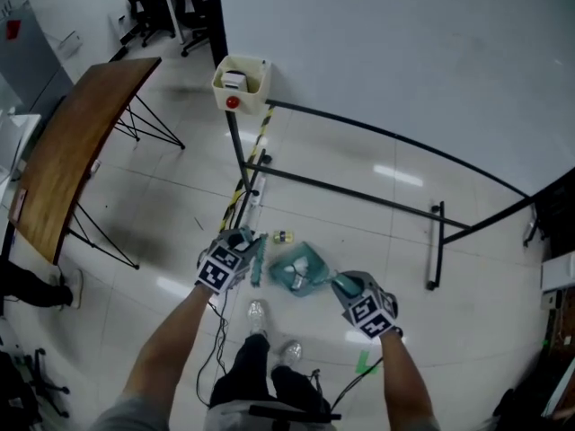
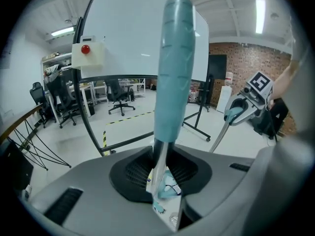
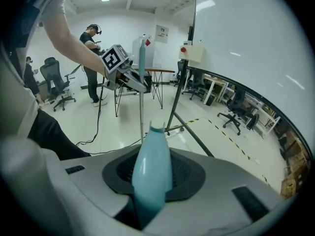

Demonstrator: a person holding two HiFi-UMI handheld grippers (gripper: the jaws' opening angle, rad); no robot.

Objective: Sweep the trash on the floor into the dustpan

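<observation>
Left gripper (image 1: 244,248) pinches the broom handle (image 2: 172,73), right gripper (image 1: 349,285) pinches the dustpan handle (image 3: 150,176). Dustpan (image 1: 299,272) between them, trash scrap (image 1: 283,237) on floor just beyond.

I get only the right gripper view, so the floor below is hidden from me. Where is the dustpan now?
Observer: In the head view the teal dustpan is low between the left gripper and the right gripper, ahead of the person's shoes.
Operator: Is any trash outside it?
Observer: Yes. A small pale item lies on the floor just beyond the pan.
Operator: Anything behind the right gripper?
Observer: A small green piece lies on the floor beside the right forearm.
</observation>
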